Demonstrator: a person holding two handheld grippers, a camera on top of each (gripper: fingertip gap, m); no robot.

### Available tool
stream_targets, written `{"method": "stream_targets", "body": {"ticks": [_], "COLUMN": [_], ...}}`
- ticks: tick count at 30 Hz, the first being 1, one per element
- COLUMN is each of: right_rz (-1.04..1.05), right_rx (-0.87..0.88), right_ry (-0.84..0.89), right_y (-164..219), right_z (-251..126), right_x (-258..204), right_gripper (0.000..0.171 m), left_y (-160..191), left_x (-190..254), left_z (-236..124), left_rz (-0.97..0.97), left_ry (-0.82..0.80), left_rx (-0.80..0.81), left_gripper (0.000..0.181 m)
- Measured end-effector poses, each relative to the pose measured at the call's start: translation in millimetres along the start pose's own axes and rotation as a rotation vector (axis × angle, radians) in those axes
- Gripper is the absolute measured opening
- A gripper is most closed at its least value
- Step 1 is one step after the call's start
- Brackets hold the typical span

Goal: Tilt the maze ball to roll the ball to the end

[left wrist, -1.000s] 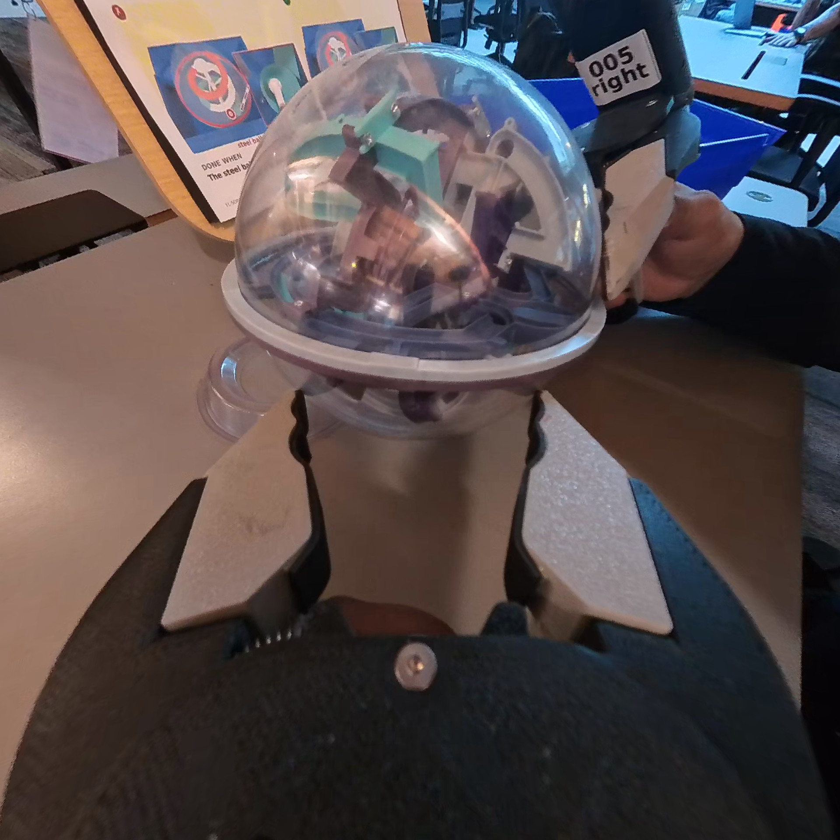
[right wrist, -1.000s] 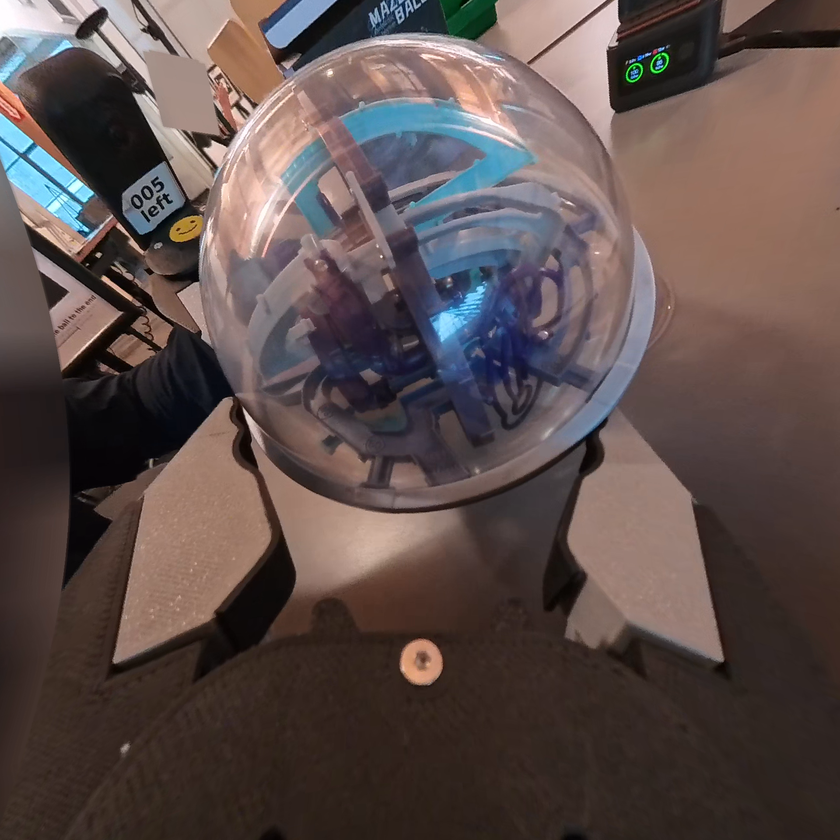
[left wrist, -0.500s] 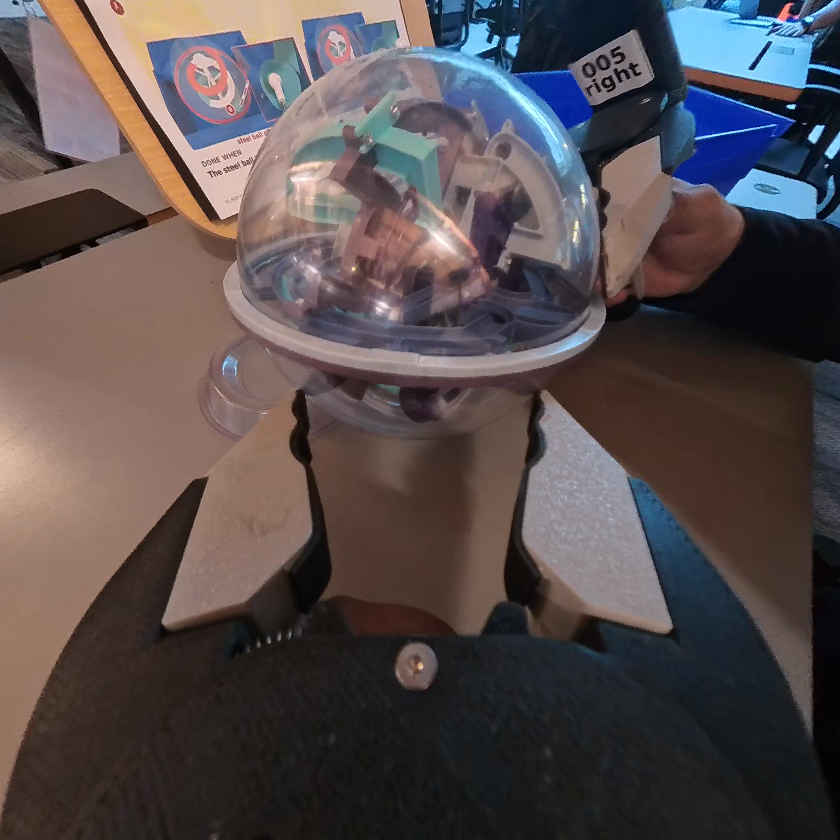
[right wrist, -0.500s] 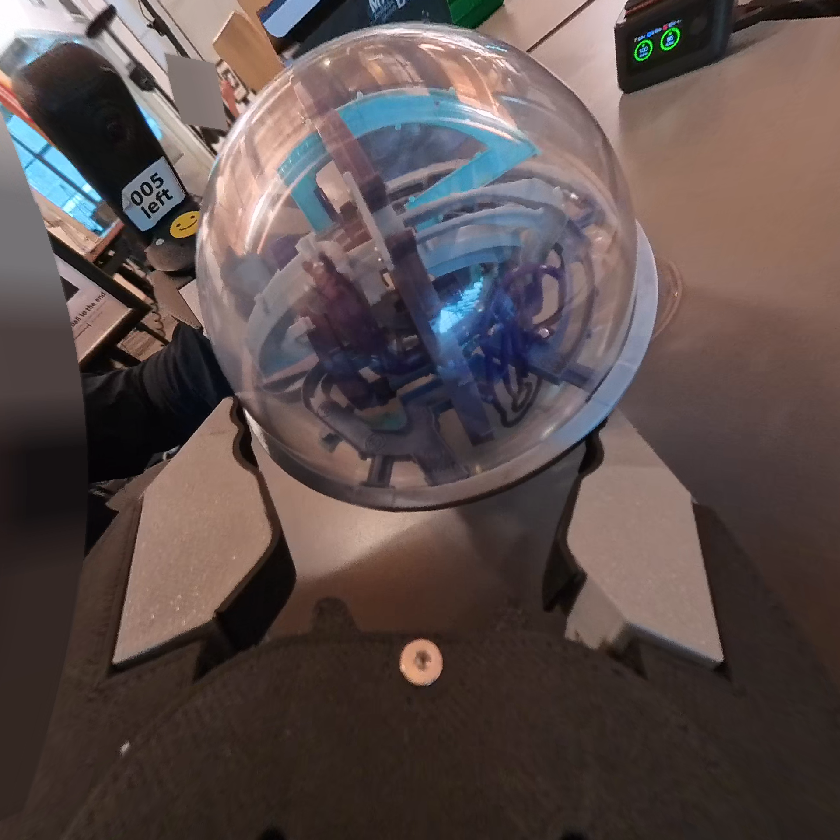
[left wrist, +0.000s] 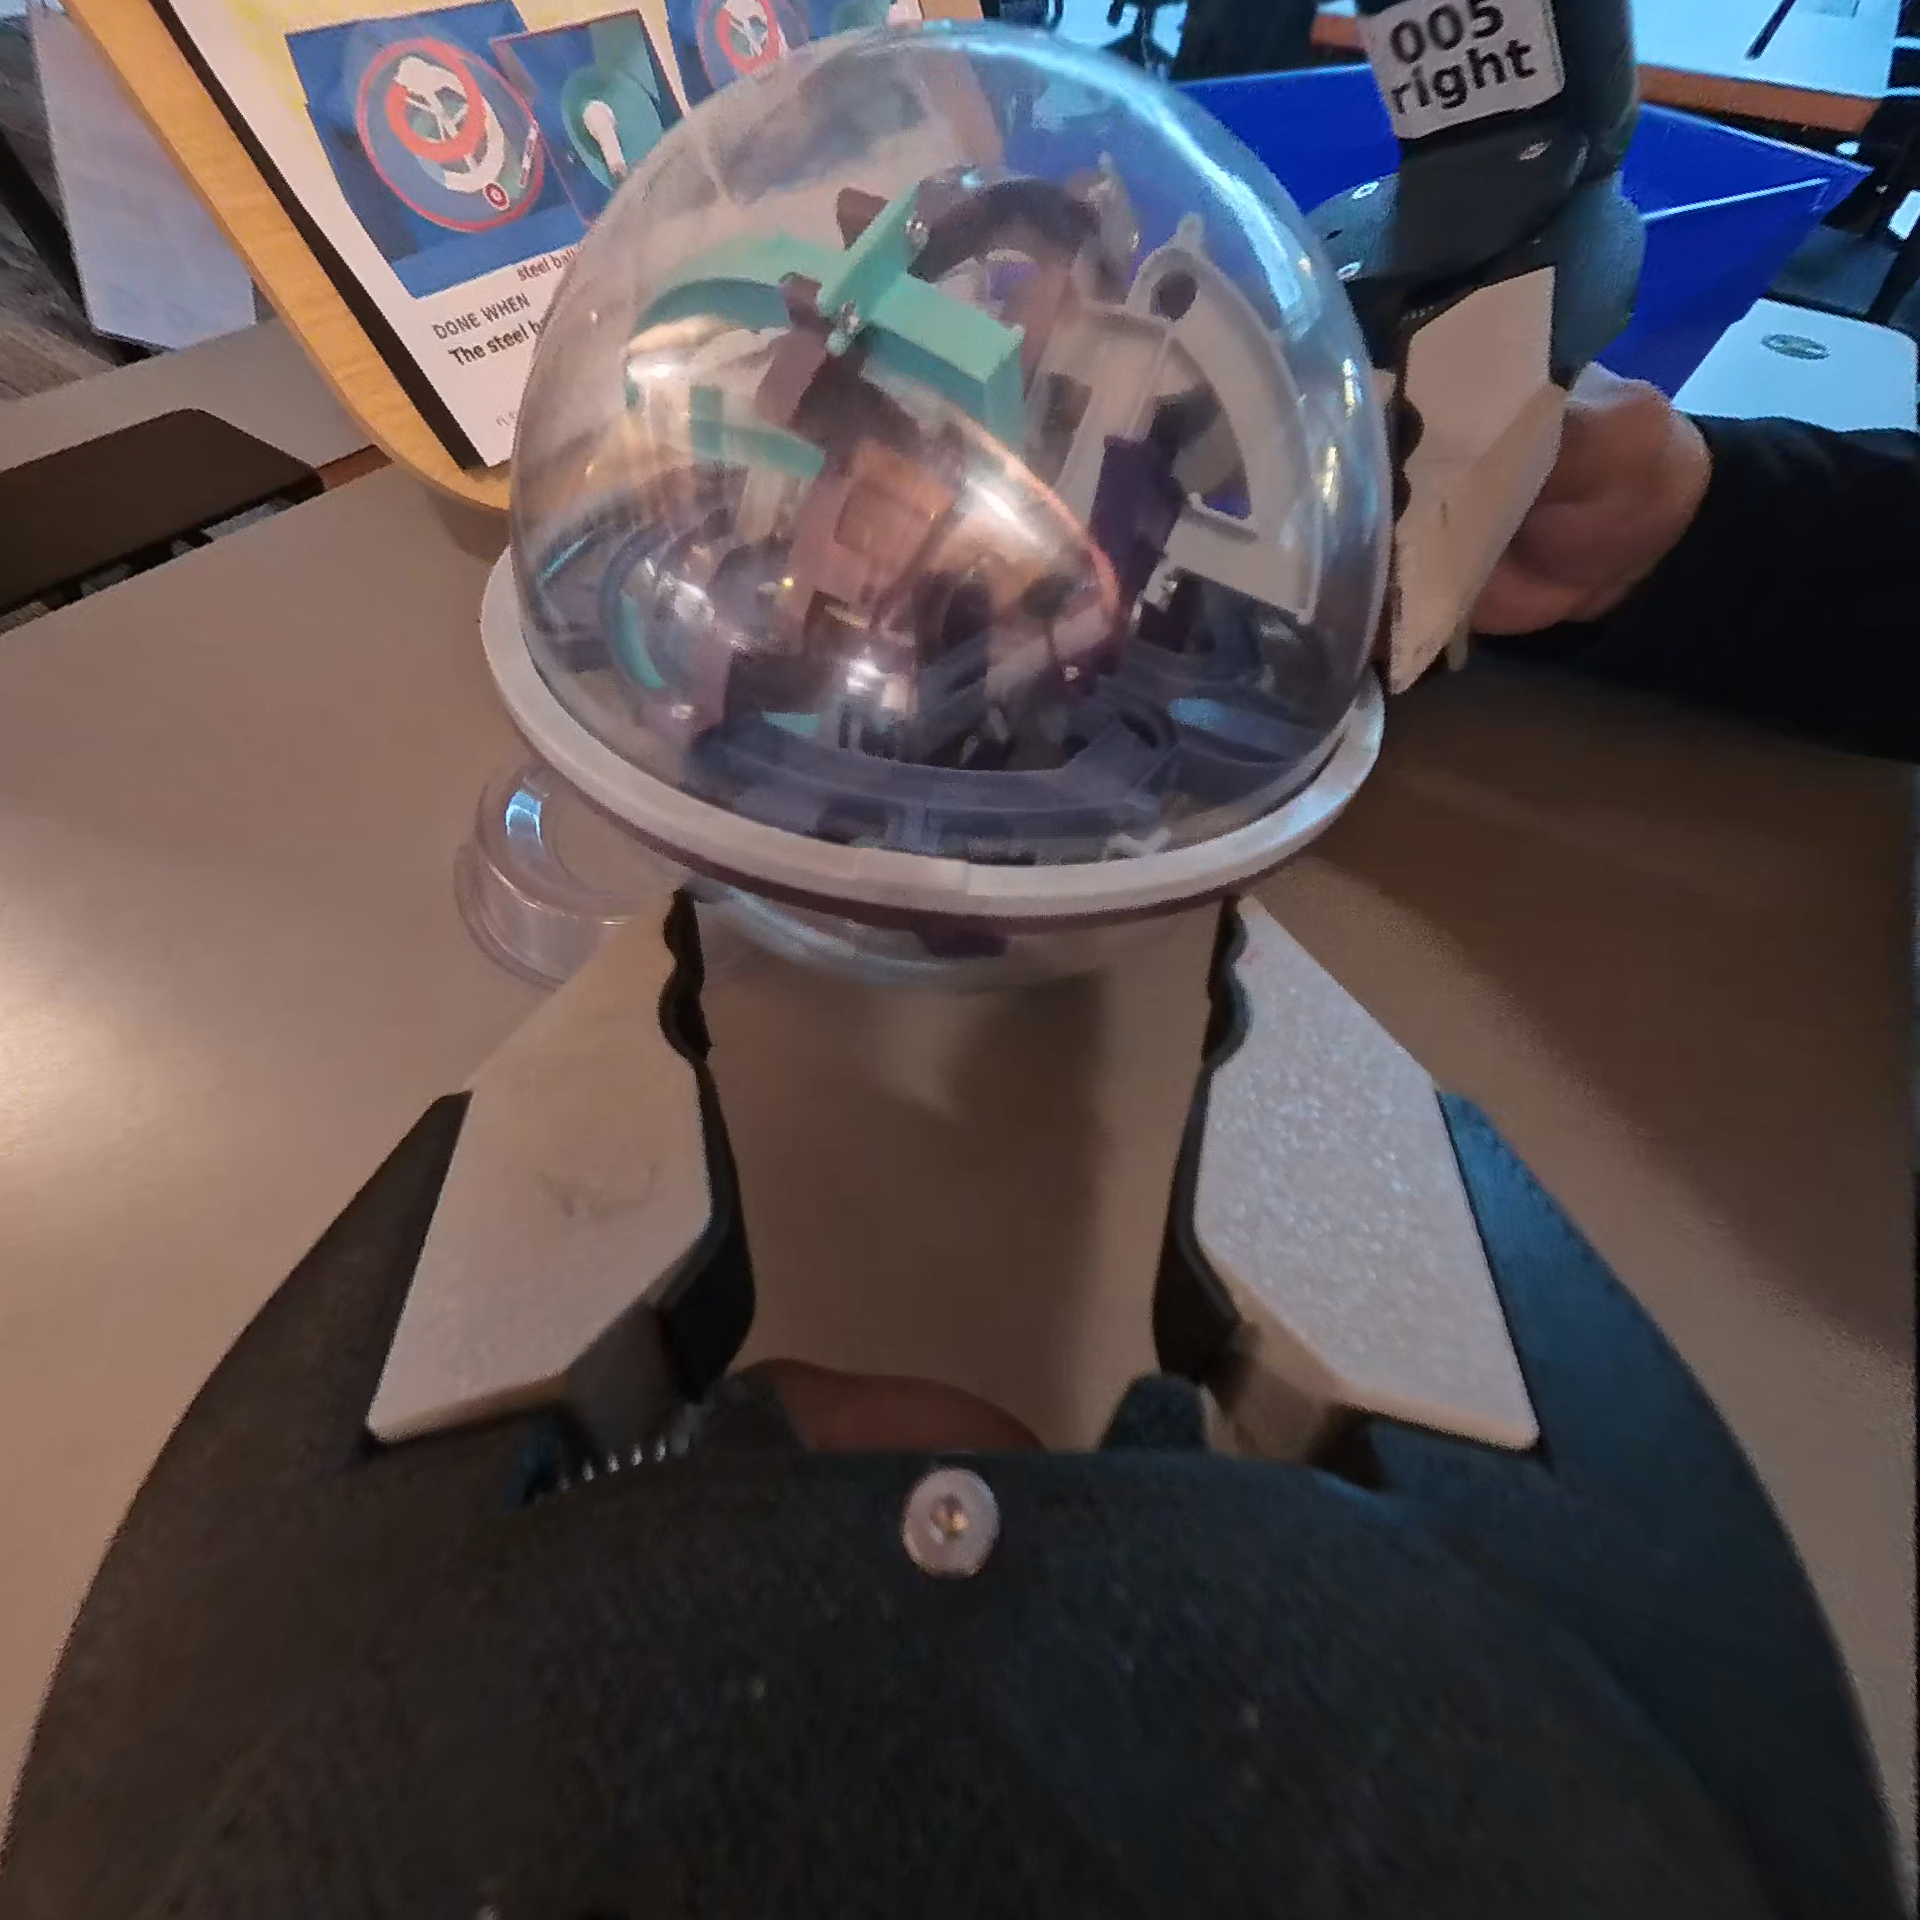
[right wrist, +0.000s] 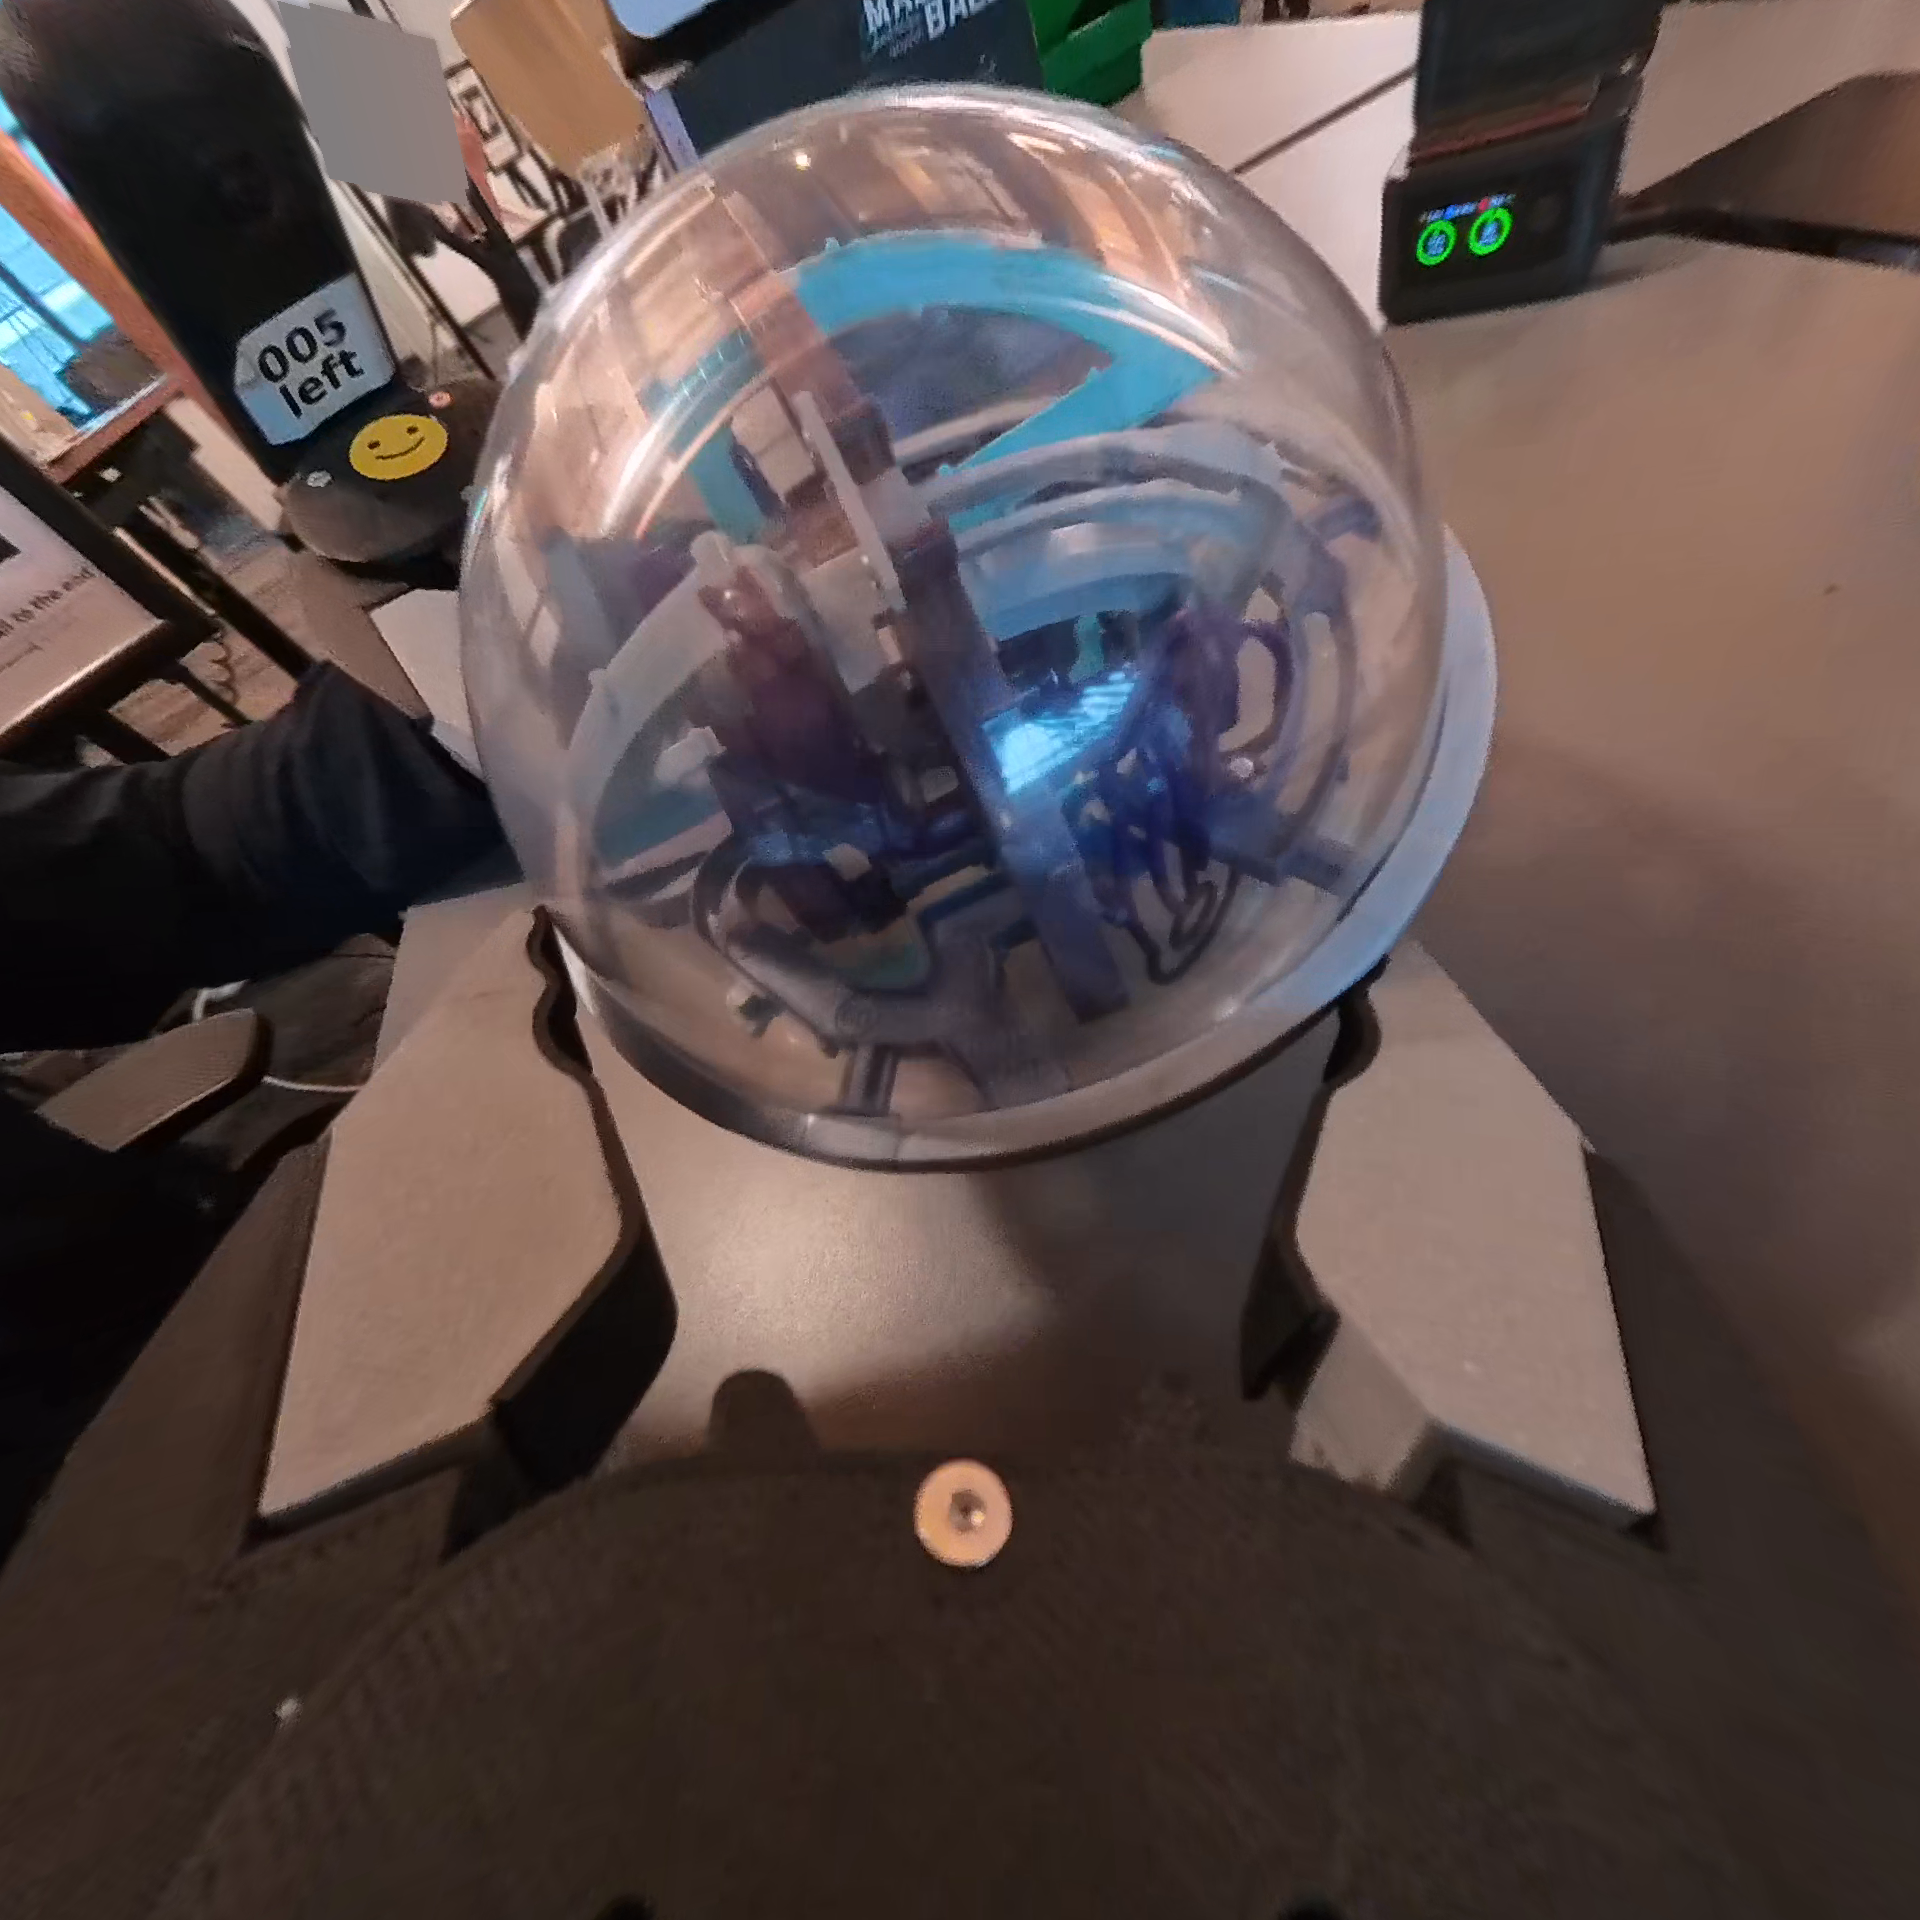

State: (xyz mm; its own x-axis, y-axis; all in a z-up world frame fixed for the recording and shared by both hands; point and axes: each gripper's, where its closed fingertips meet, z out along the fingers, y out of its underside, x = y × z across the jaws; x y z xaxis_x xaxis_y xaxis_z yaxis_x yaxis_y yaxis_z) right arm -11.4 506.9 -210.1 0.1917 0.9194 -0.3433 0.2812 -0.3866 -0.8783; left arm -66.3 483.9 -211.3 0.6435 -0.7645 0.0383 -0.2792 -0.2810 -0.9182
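The maze ball (left wrist: pixel 935 468) is a clear sphere with a white equator ring and teal, grey and purple tracks inside. It is held up above the tan table (left wrist: pixel 229 727). My left gripper (left wrist: pixel 951 935) is shut on its lower half from the near side. My right gripper (left wrist: pixel 1455 488) presses on its right side. In the right wrist view the maze ball (right wrist: pixel 956 623) sits tilted between my right gripper's (right wrist: pixel 951 966) two fingers. The left gripper's black body (right wrist: pixel 208 208) shows behind it. I cannot pick out the small steel ball inside.
A clear round stand (left wrist: pixel 530 883) lies on the table under the ball's left edge. An instruction board (left wrist: pixel 343 208) leans at the back left, and a blue bin (left wrist: pixel 1714 208) sits at the back right. A black device with green lights (right wrist: pixel 1486 229) stands far right.
Both grippers have turned the maze ball slightly, and the background has shifted in both views. Both grips are unchanged.
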Motion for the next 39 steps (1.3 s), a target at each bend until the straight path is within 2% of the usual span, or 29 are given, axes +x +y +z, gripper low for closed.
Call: {"method": "stream_targets", "body": {"ticks": [9,29,30,32,36,39], "right_rz": [-0.047,-0.099,-0.116,-0.175,-0.295,-0.355], "right_rx": [0.022,0.052,0.051,0.040,0.038,0.061], "right_ry": [0.087,0.055,0.056,0.073,0.126,0.157], "right_y": [-2.4,4.0,3.9,4.8,4.3,-0.4], "right_z": [-1.3,-0.4,-0.7,-1.1,-0.1,-1.2], "right_x": [-0.7,0.9,0.9,0.9,-0.5,-2.5], "right_gripper": [0.142,0.142,0.142,0.142,0.142,0.141], "left_y": [8.9,2.5,0.0,-4.7,-12.3,-15.2], "left_x": [0.0,0.9,5.3,9.0,4.8,5.0], "left_z": [6.7,3.2,2.4,-0.2,-6.1,-7.8], "left_rz": [0.016,0.123,0.118,0.094,0.078,0.103], "left_ry": [0.012,-0.024,0.000,0.026,0.013,0.002], "left_rx": [-0.025,0.007,0.020,0.041,0.079,0.096], "left_gripper": [0.095,0.100,0.109,0.114,0.105,0.106]}}
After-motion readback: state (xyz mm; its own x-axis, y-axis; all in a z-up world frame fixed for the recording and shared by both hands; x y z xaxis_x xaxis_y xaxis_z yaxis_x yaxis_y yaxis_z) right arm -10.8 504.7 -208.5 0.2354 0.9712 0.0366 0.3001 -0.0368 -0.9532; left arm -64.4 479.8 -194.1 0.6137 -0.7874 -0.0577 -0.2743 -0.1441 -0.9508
